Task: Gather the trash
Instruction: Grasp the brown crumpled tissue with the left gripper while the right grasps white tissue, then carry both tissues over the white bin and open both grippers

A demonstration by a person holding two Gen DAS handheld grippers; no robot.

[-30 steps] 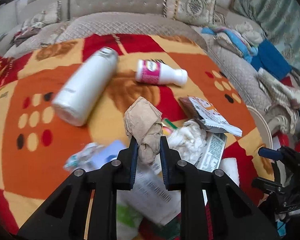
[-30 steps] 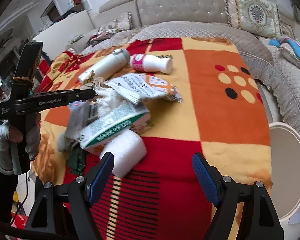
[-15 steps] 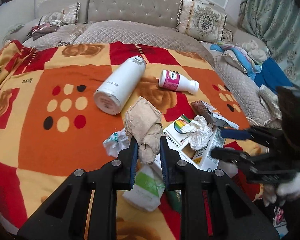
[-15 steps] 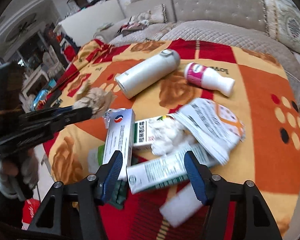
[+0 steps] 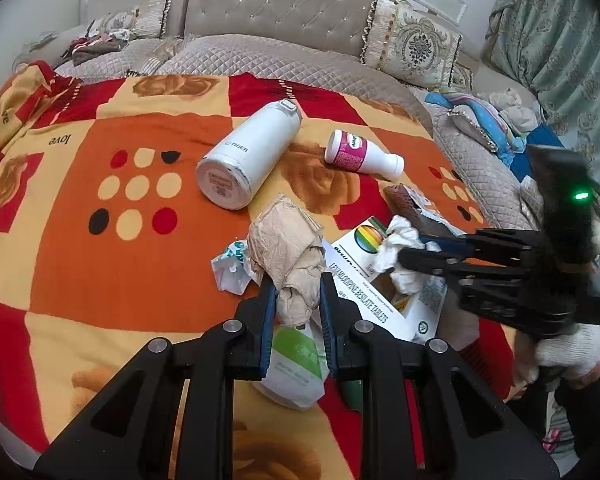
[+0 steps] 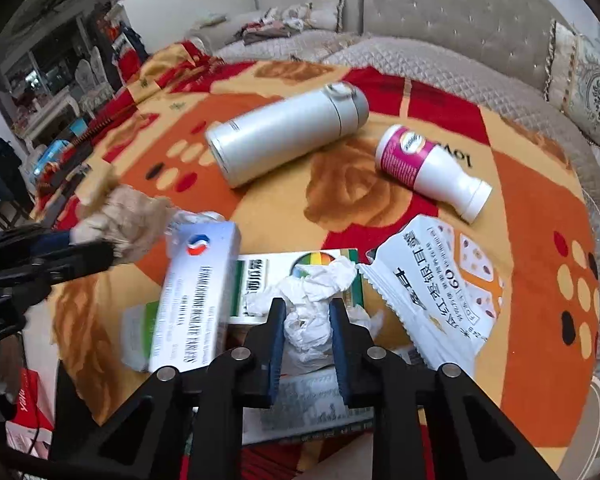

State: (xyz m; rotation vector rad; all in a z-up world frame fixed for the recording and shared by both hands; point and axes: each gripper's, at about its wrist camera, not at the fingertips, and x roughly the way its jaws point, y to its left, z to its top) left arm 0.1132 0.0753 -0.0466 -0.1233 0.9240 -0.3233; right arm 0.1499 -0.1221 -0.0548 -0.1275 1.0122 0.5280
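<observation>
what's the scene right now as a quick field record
surface: patterned blanket on a sofa
left gripper: shut on brown crumpled paper
right gripper: fingers just closed on white crumpled tissue
lying loose: white flask, pink-labelled bottle, medicine boxes, torn snack packet

R gripper (image 6: 306,320) at near centre, jaws just closed onto white crumpled tissue (image 6: 312,300), pads pressing both sides. Tissue sits on a med box w/ rainbow logo (image 6: 300,264). White/blue tablet box (image 6: 198,296) just left, tilted. Torn snack wrapper (image 6: 432,280) to the right. Far: silver flask (image 6: 288,132) and pink-label bottle (image 6: 428,168), both lying on orange/red blanket (image 6: 540,280). L gripper (image 6: 88,254) at left edge clamps brown paper wad (image 6: 128,220).
</observation>
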